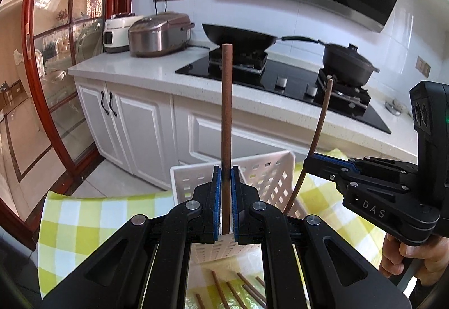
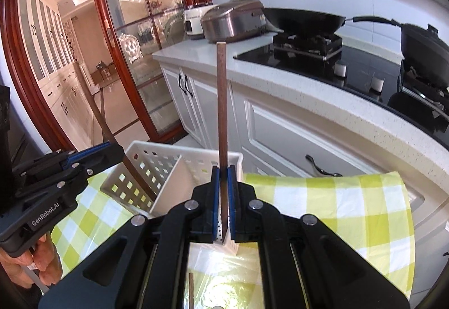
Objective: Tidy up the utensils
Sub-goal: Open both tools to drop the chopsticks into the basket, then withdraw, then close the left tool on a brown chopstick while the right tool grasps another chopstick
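Left fingers [image 1: 226, 177] — clamped on chopstick [image 1: 226, 101] | right fingers [image 2: 223, 177] — clamped on second chopstick [image 2: 222, 101]

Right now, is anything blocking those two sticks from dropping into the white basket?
Nothing visible blocks them. The left gripper holds one chopstick upright above the white basket; the right gripper holds another chopstick over it too. The basket's divider only separates compartments.

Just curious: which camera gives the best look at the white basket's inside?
The right wrist view: the white basket shows its open top, divider and perforated walls. The left wrist view shows only its far wall, mostly hidden behind the left hand-held gripper.
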